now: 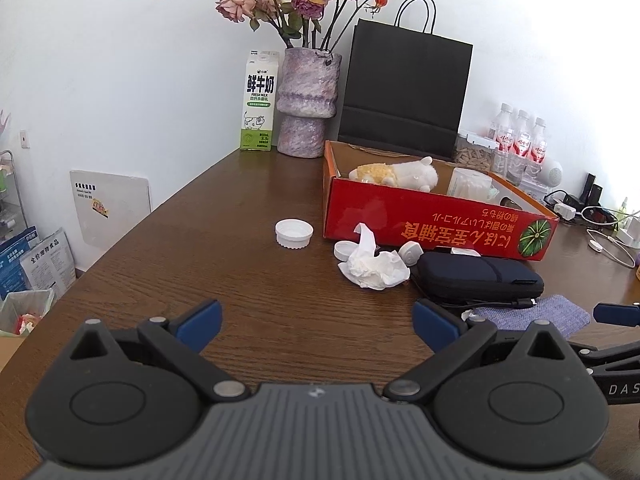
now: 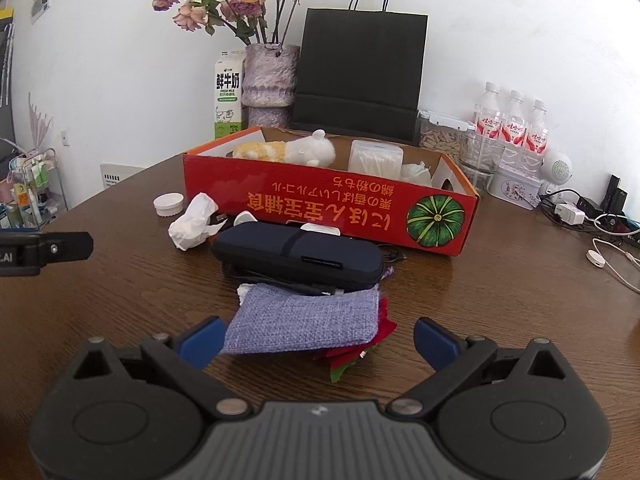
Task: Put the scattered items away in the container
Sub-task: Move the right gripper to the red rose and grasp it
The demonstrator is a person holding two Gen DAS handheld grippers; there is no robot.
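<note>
Both tongs are spread wide with nothing between them. The left tongs (image 1: 318, 326) hang low over bare wood on the bench (image 1: 200, 248); the right tongs (image 2: 318, 340) sit just in front of the purple woven pouch (image 2: 304, 320), their left blue pad right beside its corner.

The container is a red cardboard box (image 1: 432, 220) with a pumpkin print and upside-down lettering on its front wall. Inside it there's a white-and-yellow plush toy (image 2: 292, 150), a clear tub of cotton swabs (image 2: 376, 158) and a bit of crumpled tissue at the right end.

Still scattered in front of the box: a crumpled white tissue (image 1: 372, 264), a big white ribbed lid (image 1: 294, 233) off to the left, two smaller white caps (image 1: 410, 252) near the tissue, and a dark zip case (image 2: 298, 256) lying lengthwise, with a black cable under it. The pouch lies partly over some red and green felt scraps (image 2: 352, 356), its far edge just beside the case.

Behind the box stand a milk carton (image 1: 259, 104), a vase of dried roses (image 1: 308, 100), a black paper bag (image 1: 404, 88) and three water bottles (image 2: 510, 124).
</note>
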